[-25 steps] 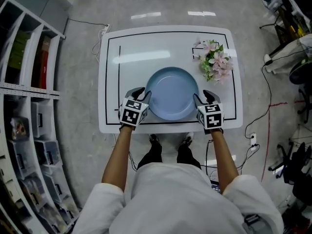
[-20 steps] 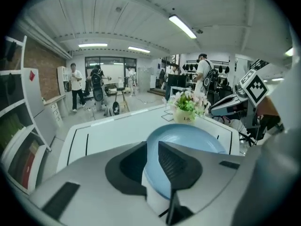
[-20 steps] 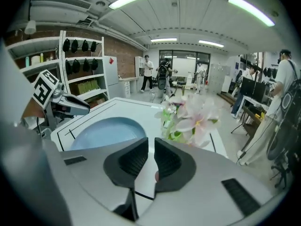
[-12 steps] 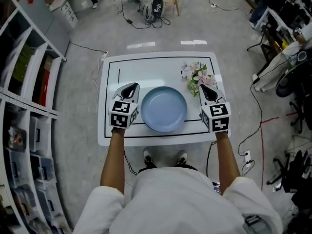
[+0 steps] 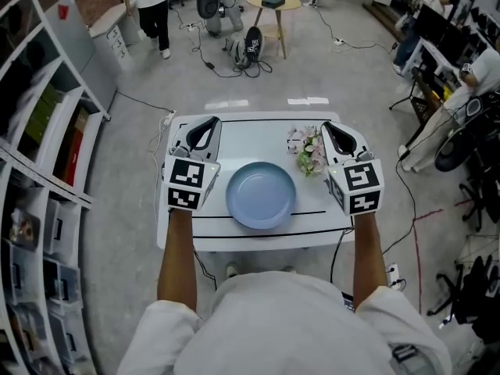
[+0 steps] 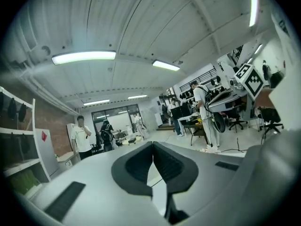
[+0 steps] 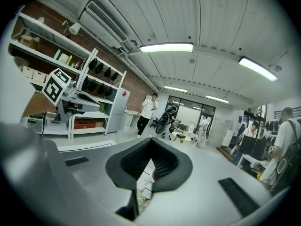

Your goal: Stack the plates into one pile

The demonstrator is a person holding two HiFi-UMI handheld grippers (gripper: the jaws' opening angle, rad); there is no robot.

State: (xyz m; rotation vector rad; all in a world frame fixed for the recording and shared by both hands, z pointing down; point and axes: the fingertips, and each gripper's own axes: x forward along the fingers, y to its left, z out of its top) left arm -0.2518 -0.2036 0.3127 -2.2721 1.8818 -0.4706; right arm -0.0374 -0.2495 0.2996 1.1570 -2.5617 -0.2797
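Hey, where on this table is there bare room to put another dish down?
Bare: the far strip of the table behind the blue plate, left of the flowers, and a narrower strip between plate and near edge. Crowded: far right corner, where the flowers sit close beside the plate.

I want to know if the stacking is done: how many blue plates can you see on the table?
1. A round light-blue plate lies near the middle of the white table, beside the pink flower bunch; plates stacked beneath it would be hidden from above.
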